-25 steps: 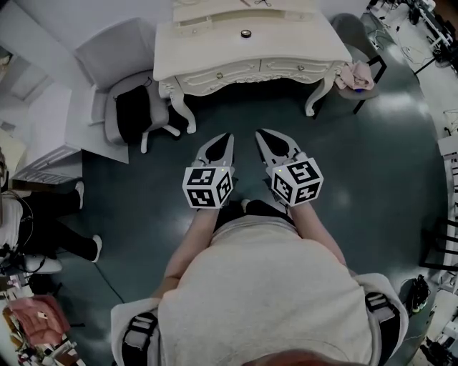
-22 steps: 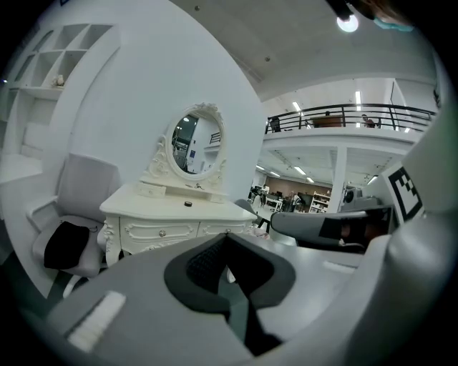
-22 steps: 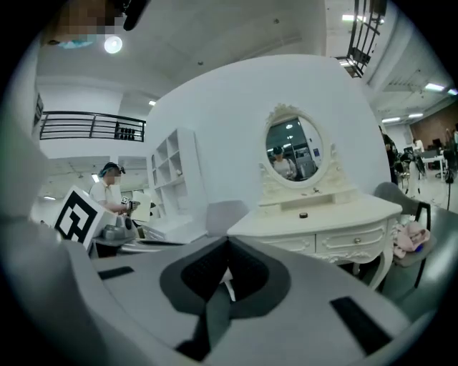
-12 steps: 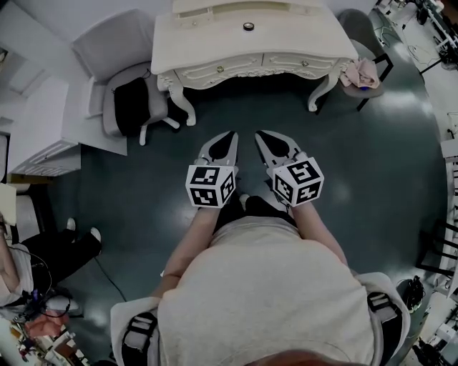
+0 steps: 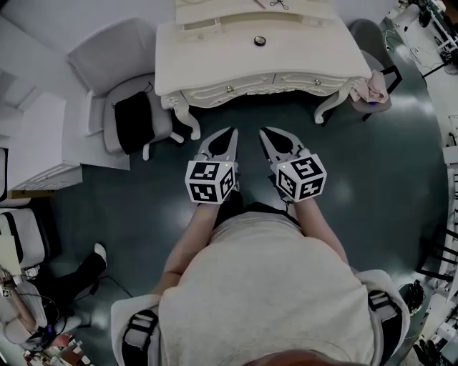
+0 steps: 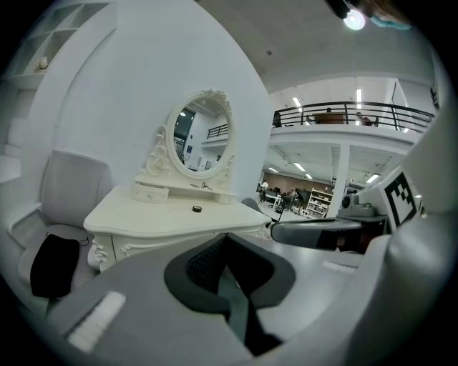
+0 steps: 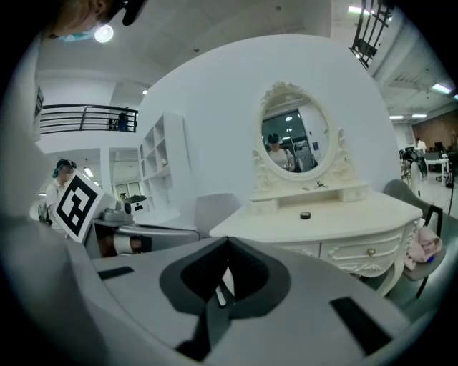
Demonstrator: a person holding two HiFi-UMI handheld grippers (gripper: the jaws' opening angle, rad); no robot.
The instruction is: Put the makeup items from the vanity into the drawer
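Observation:
The cream vanity (image 5: 215,53) stands ahead of me with its front drawers (image 5: 240,88) closed. A small round black makeup item (image 5: 260,41) lies on its top, also in the left gripper view (image 6: 196,209) and the right gripper view (image 7: 305,215). A thin dark item (image 5: 278,3) rests on the little shelf under the oval mirror (image 7: 295,143). My left gripper (image 5: 230,131) and right gripper (image 5: 263,131) are held side by side over the dark floor, short of the vanity. Both are shut and empty, as the left gripper (image 6: 227,236) and right gripper (image 7: 229,239) views confirm.
A grey chair with a black cushion (image 5: 132,114) stands to the left of the vanity. A chair with a pink cloth (image 5: 372,86) is at its right corner. White cabinets (image 5: 36,143) line the left side, and a person (image 5: 43,300) sits at the lower left.
Both grippers have moved forward with me toward the vanity, which now sits nearer in the head view. Their jaws stay shut. The seated person has slid toward the lower left corner.

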